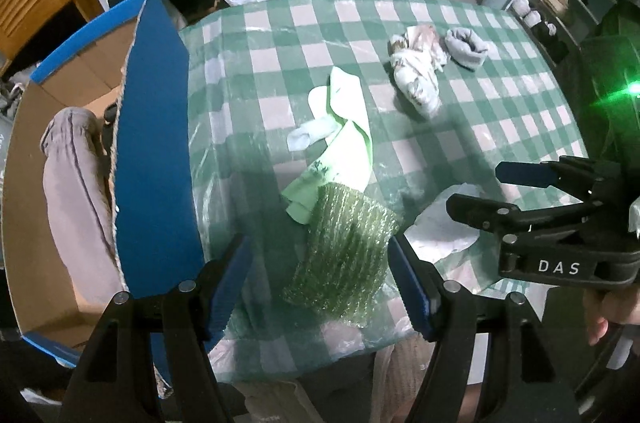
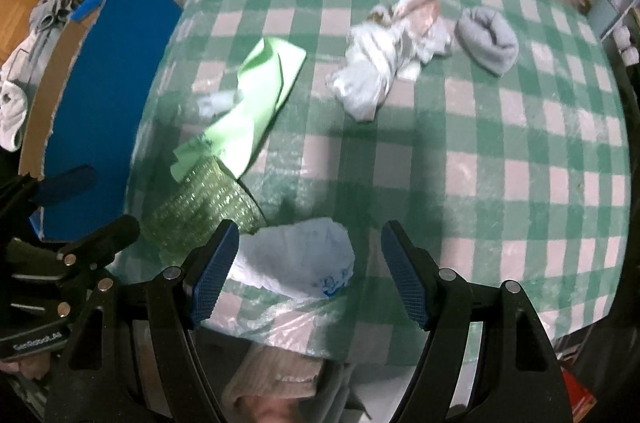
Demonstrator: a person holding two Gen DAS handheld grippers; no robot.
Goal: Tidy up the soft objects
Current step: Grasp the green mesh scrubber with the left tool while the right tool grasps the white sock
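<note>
Left gripper (image 1: pixel 318 283), fingers spread and empty, above a crumpled sheet of green bubble wrap (image 1: pixel 344 251) lying between its fingertips on the checked tablecloth (image 1: pixel 500 111). Beyond the wrap, touching it, a pale green cloth (image 1: pixel 340 143); farther off, a patterned bundle (image 1: pixel 416 71) beside a rolled grey sock (image 1: pixel 466 47). Outside the left finger, an open cardboard box (image 1: pixel 156 143) holds grey clothing (image 1: pixel 76 183). Right gripper (image 2: pixel 310 271), fingers likewise apart, over a white plastic bag (image 2: pixel 296 263) between them at the table edge.
</note>
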